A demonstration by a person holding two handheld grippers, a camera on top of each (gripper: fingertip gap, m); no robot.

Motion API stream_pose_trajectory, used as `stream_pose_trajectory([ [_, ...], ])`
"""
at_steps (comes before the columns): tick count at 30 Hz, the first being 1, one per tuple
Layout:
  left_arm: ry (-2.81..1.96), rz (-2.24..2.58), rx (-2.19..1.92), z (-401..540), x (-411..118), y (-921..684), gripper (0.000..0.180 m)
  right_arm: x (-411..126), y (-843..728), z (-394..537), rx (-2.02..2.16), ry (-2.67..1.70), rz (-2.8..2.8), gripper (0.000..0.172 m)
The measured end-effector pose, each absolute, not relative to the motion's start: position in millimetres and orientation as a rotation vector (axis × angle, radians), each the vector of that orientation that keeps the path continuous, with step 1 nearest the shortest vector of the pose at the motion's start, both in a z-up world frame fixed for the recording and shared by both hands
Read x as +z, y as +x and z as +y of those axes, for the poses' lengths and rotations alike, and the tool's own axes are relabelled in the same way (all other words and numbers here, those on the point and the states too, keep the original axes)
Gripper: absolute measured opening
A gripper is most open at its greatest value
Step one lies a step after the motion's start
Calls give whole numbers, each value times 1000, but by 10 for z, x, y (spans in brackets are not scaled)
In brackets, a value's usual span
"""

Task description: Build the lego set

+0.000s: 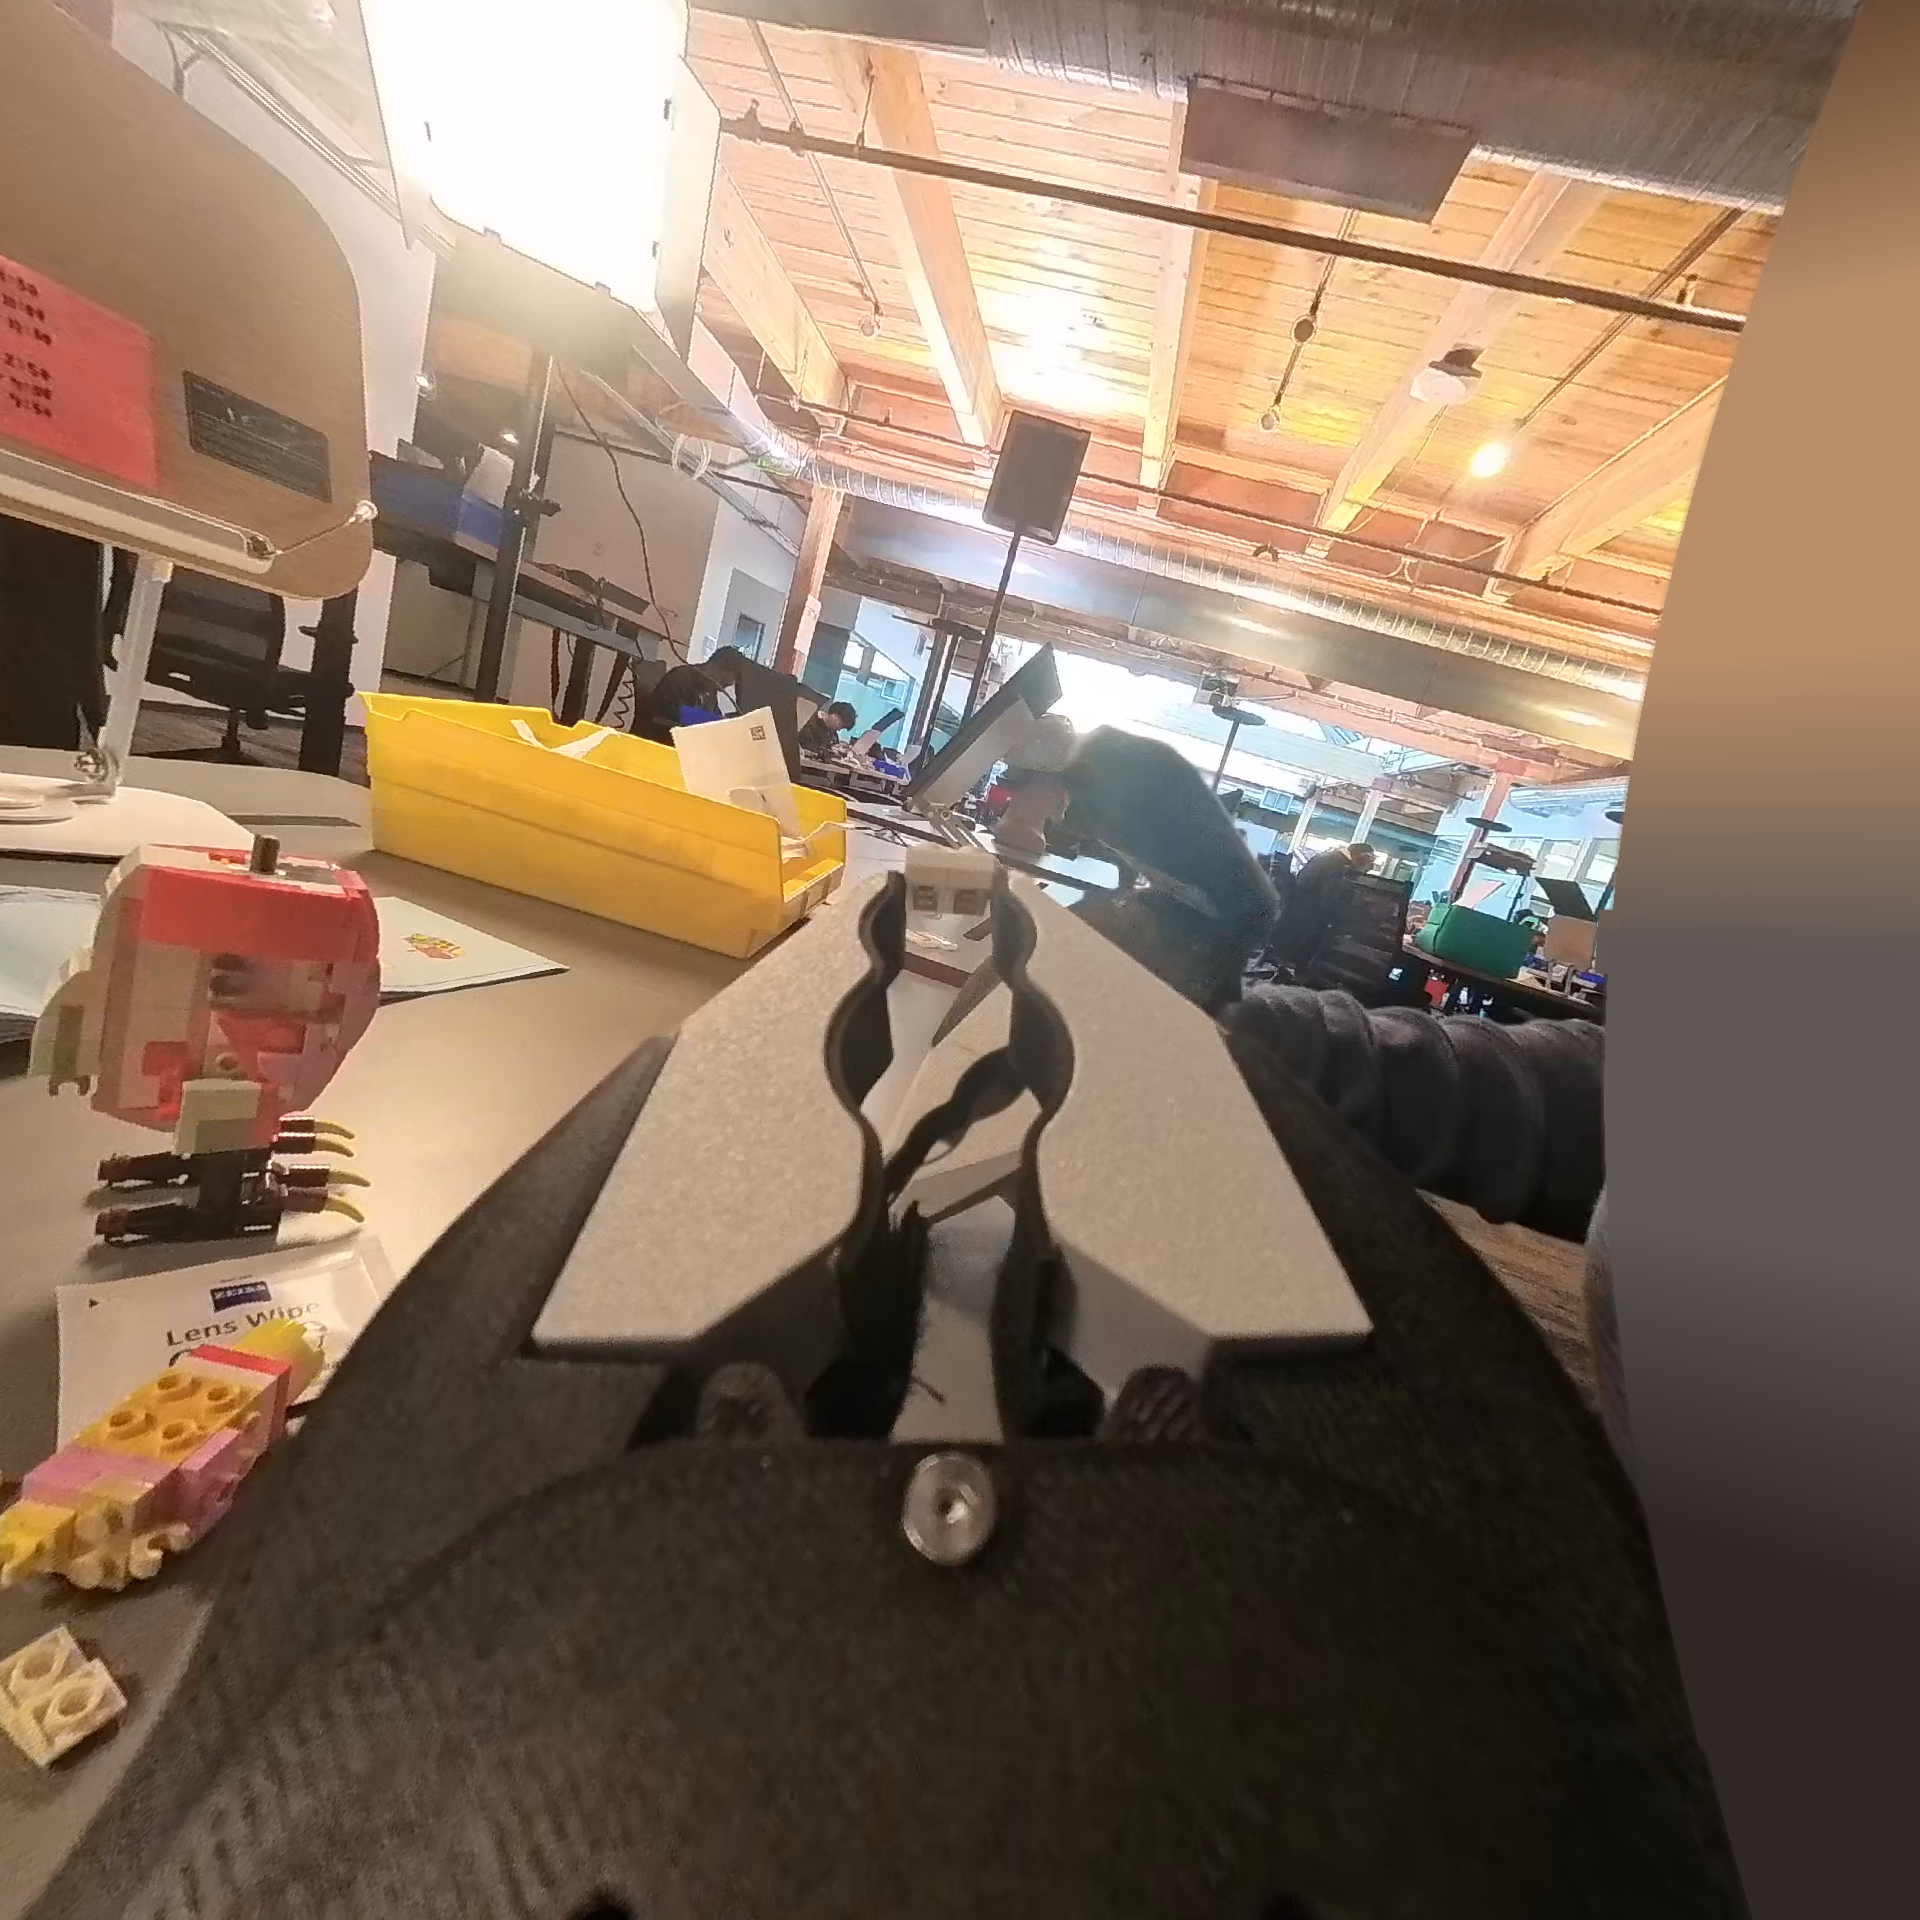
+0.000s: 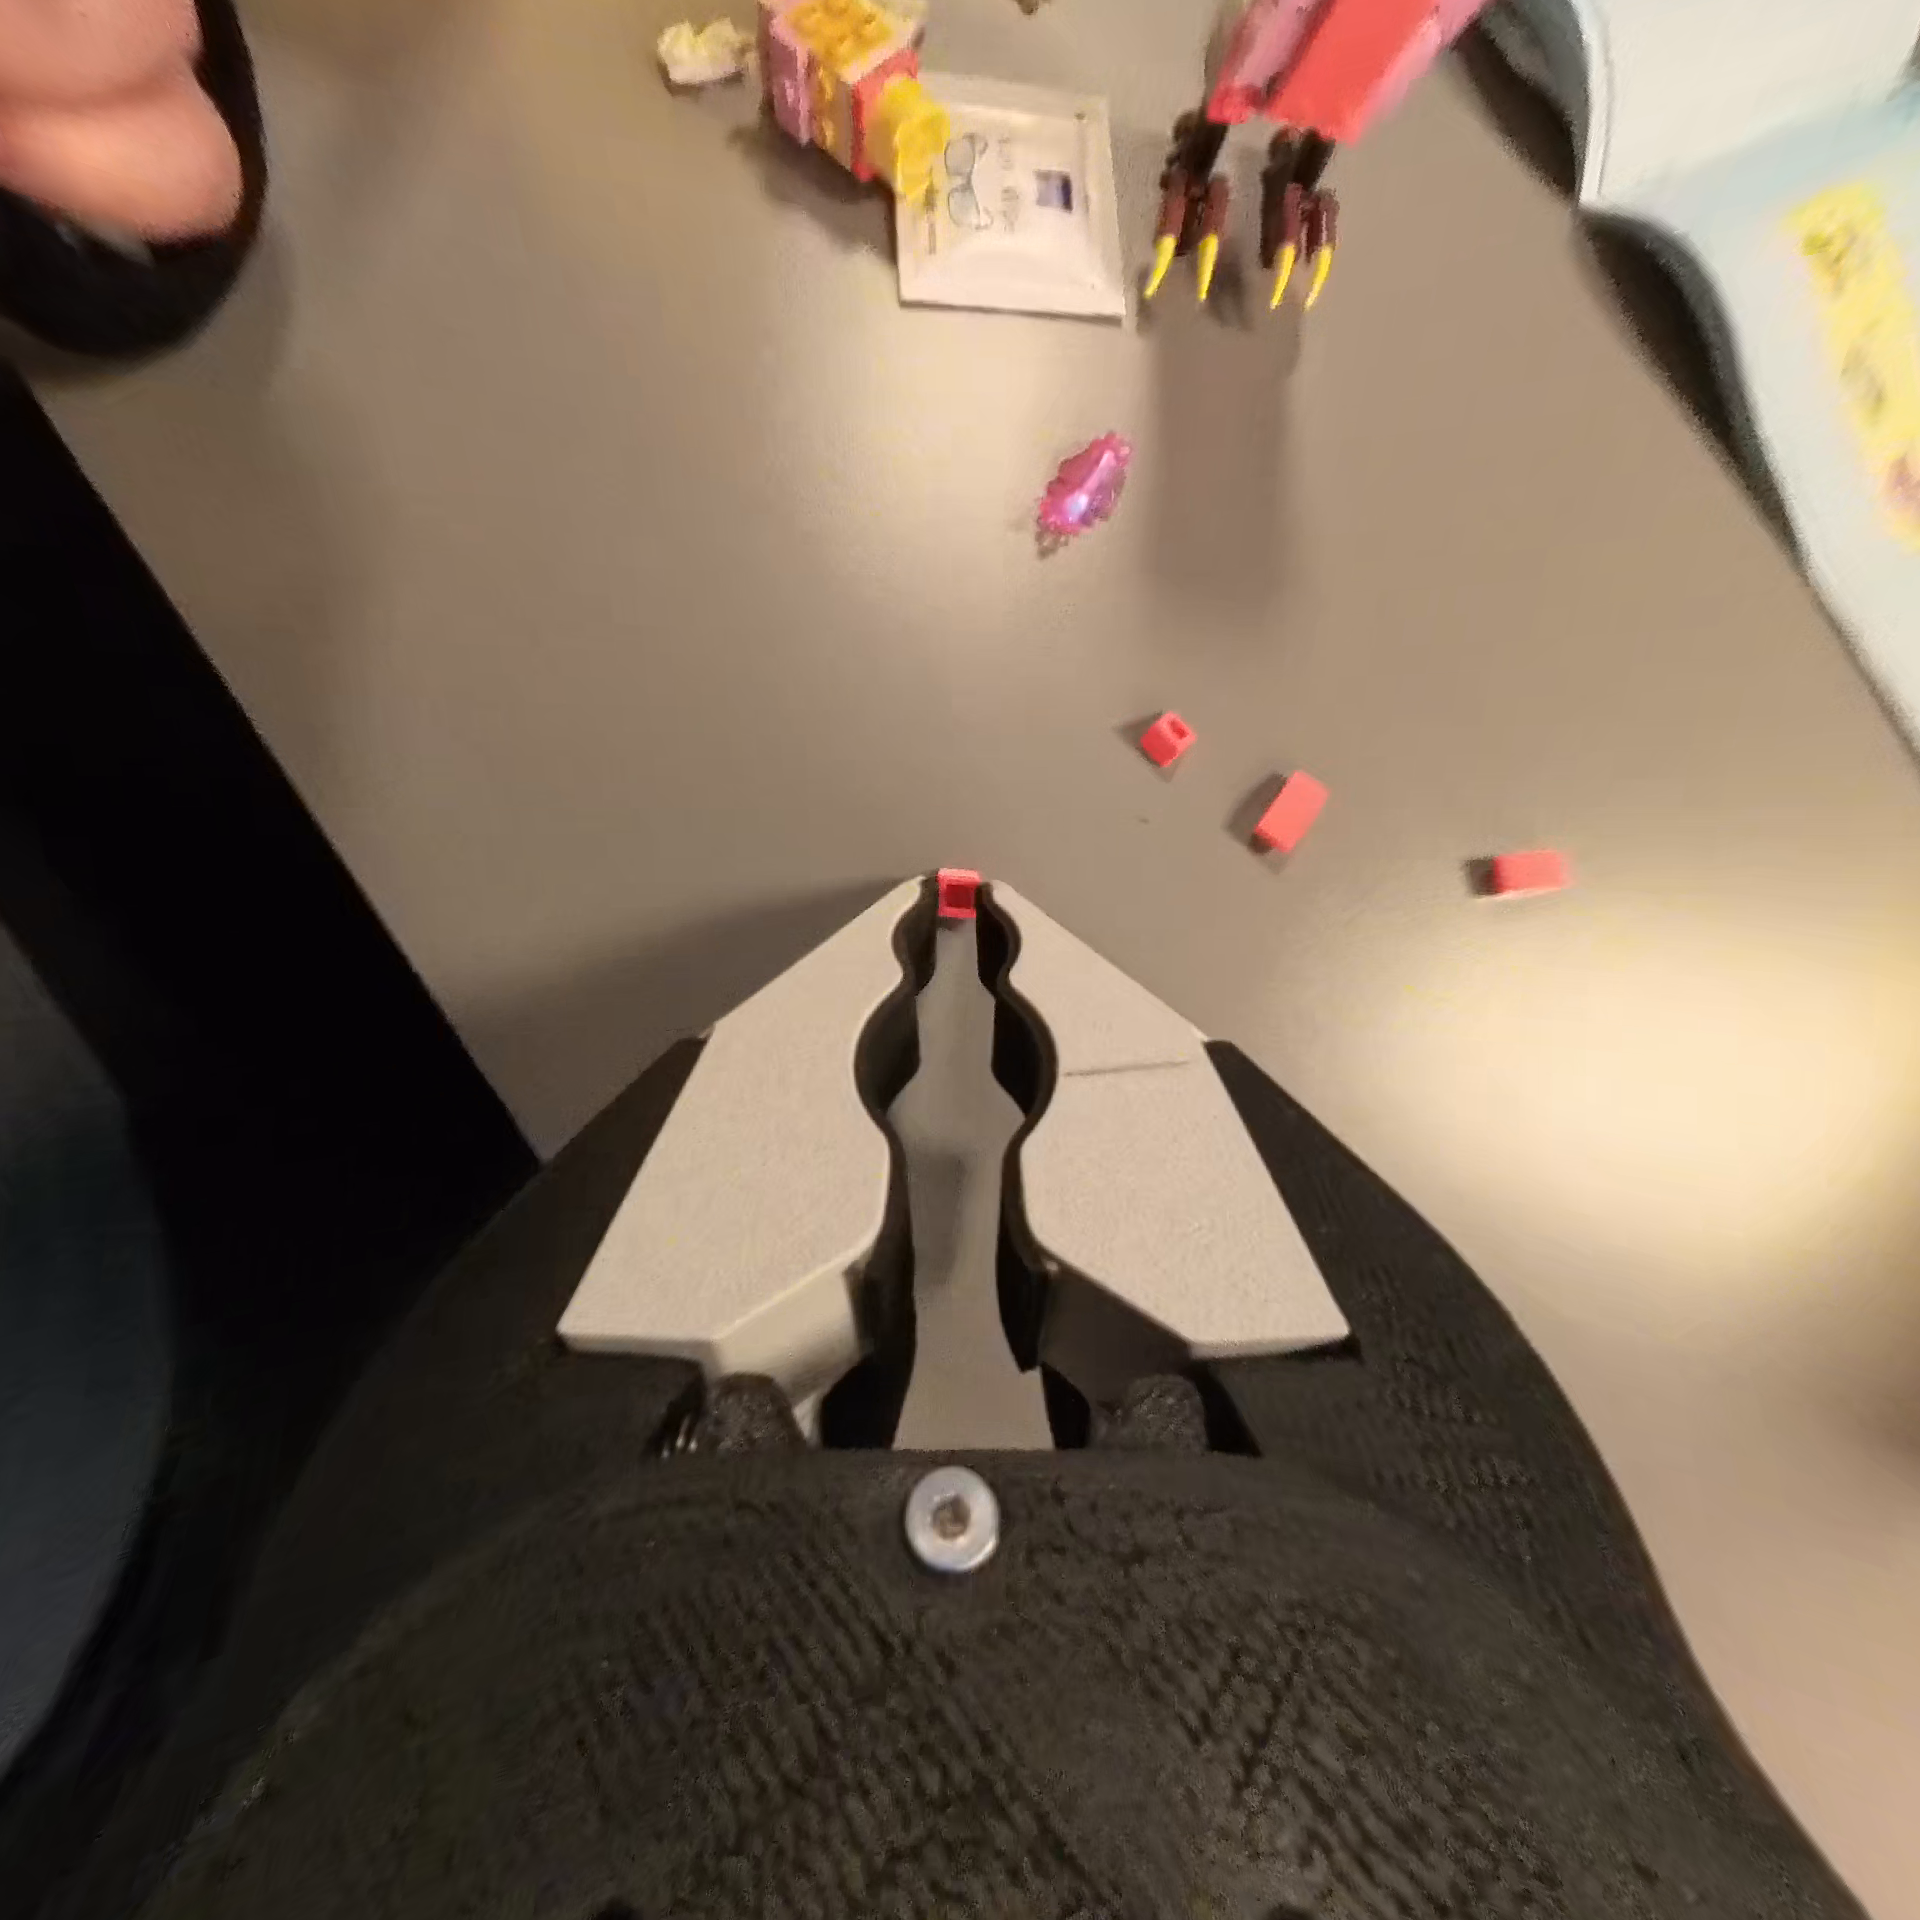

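Note:
In the left wrist view my left gripper (image 1: 948,896) is shut on a small white and dark-red brick assembly (image 1: 943,914), held up off the grey table (image 1: 499,1049). A red and pink brick bird model (image 1: 223,1013) with clawed feet stands to its left. In the right wrist view my right gripper (image 2: 956,891) is shut on a tiny red brick (image 2: 957,894) at its fingertips, above the table (image 2: 623,623). Three loose red bricks lie to its right: one (image 2: 1168,738), a second (image 2: 1289,811) and a third (image 2: 1527,872). The bird model's feet (image 2: 1242,223) show at the top.
A yellow bin (image 1: 592,805) with papers stands behind the model. A pink and yellow brick block (image 1: 156,1455) lies on a white wipe packet (image 1: 208,1320), with a cream plate (image 1: 57,1704) nearby. A pink translucent piece (image 2: 1084,486) lies mid-table. A sleeved hand (image 2: 94,135) is at the top left. Spacing between my two grippers at the tips: around 15 cm.

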State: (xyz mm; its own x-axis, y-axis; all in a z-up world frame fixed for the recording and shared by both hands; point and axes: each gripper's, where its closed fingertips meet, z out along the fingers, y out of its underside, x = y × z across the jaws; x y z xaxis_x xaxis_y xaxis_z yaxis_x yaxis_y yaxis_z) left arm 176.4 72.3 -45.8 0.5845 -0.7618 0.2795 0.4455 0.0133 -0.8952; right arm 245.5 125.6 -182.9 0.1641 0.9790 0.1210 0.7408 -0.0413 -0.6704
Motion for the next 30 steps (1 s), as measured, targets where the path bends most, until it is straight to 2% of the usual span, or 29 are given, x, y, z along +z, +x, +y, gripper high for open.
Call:
stream_pose_trajectory([
  [5, -1233, 319, -965, 722, -458, 1765, 14, -1697, 2527, 1439, -11, -1364, -1921, 5],
  [11, -1234, 321, -962, 722, -458, 1769, 14, -1769, 2731, 1489, -819, -163, -2437, 5],
  [17, -1235, 322, -960, 724, -459, 1772, 14, -1841, 2725, 1442, -925, 295, -2544, 5],
  [21, -1229, 319, -965, 718, -451, 1762, 14, -1825, 2700, 1415, -885, 228, -2547, 21],
  [25, -1224, 321, -969, 709, -446, 1764, 14, -1707, 2713, 1390, -691, -100, -2518, 26],
  [26, -1223, 322, -969, 709, -445, 1765, 14, -1662, 2709, 1401, -627, -235, -2487, 24],
  [28, -1220, 322, -970, 706, -442, 1764, 14, -1592, 2690, 1454, -462, -608, -2383, 7],
  [30, -1219, 323, -971, 705, -441, 1768, 14, -1621, 2715, 1502, -266, -1075, -2265, 4],
])
